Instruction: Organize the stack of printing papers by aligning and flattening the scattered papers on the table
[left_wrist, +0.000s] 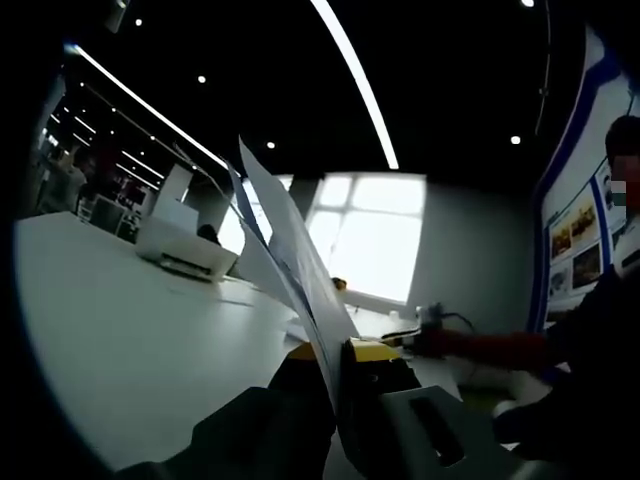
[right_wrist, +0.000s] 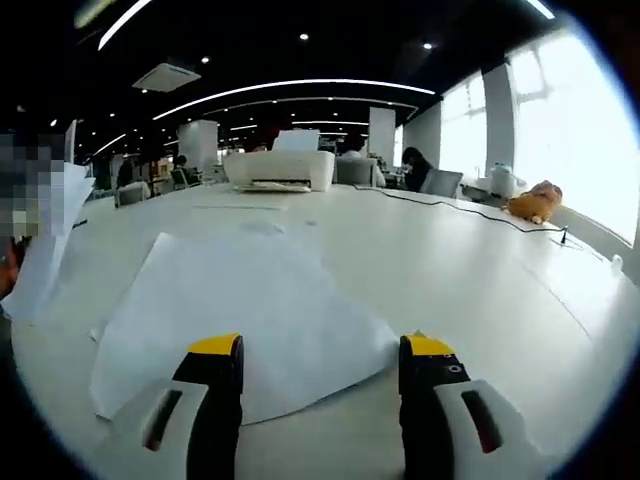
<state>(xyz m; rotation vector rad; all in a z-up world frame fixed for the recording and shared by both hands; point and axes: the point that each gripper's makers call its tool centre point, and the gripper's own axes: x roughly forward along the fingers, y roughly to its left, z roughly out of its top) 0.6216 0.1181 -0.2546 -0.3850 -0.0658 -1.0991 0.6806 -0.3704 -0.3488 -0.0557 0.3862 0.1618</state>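
With the left gripper (left_wrist: 335, 355) pinching a sheaf of papers (left_wrist: 290, 265) upright at lower centre, the spread right gripper (right_wrist: 318, 350) at bottom centre should probably close on the loose sheets (right_wrist: 245, 320) lying flat on the table (right_wrist: 470, 270), then square both bundles together.

left gripper (left_wrist: 340, 350): dark and grey moulded jaws, yellow tip caps, a slot cut in the grey jaw | right gripper (right_wrist: 320, 348): black jaws, yellow caps, pale grey shells with dark oblong slots (one each) | person (left_wrist: 590, 340): dark sleeve
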